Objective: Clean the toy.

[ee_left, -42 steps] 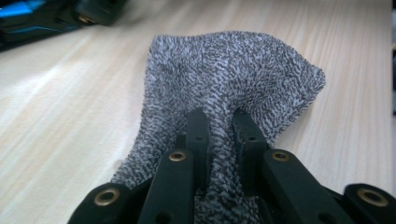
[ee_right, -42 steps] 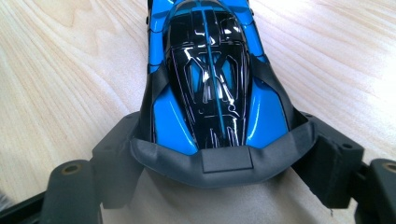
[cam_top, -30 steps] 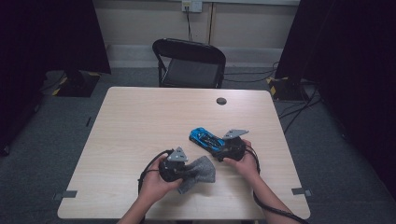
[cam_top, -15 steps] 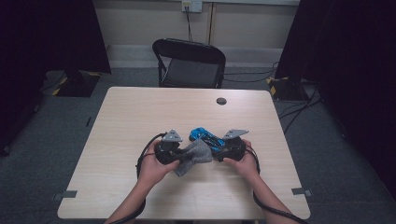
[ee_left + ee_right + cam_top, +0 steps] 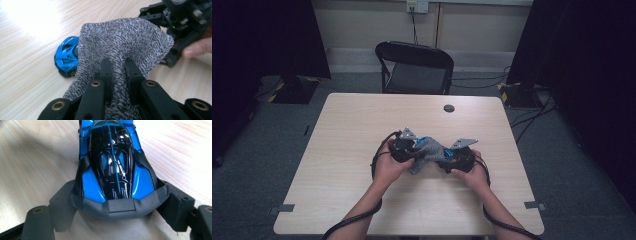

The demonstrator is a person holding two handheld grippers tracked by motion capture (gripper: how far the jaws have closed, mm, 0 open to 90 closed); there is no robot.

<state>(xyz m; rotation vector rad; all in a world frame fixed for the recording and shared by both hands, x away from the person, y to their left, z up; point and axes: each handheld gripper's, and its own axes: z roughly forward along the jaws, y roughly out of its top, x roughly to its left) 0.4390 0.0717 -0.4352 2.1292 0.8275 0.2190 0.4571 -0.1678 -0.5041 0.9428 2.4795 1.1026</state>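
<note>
A blue and black toy car [image 5: 112, 162] rests on the wooden table [image 5: 357, 125], and my right gripper [image 5: 118, 206] is shut on its rear end from both sides. My left gripper [image 5: 117, 62] is shut on a grey knitted cloth [image 5: 122, 42]. The cloth drapes over the car, so in the left gripper view just the car's blue nose [image 5: 65, 55] sticks out at the left. From the high view the cloth [image 5: 428, 152] lies between the left gripper [image 5: 406, 146] and the right gripper [image 5: 453, 158], with a bit of blue car [image 5: 421, 140] above it.
A small black round disc [image 5: 449, 108] lies near the table's far edge. A black folding chair [image 5: 414, 67] stands behind the table. Cables trail from both grippers toward the near edge. Bare tabletop lies to the left and right of the hands.
My left gripper has carried the cloth to the right and away from me, up to the car. The cloth now covers most of the car. The right gripper has stayed put.
</note>
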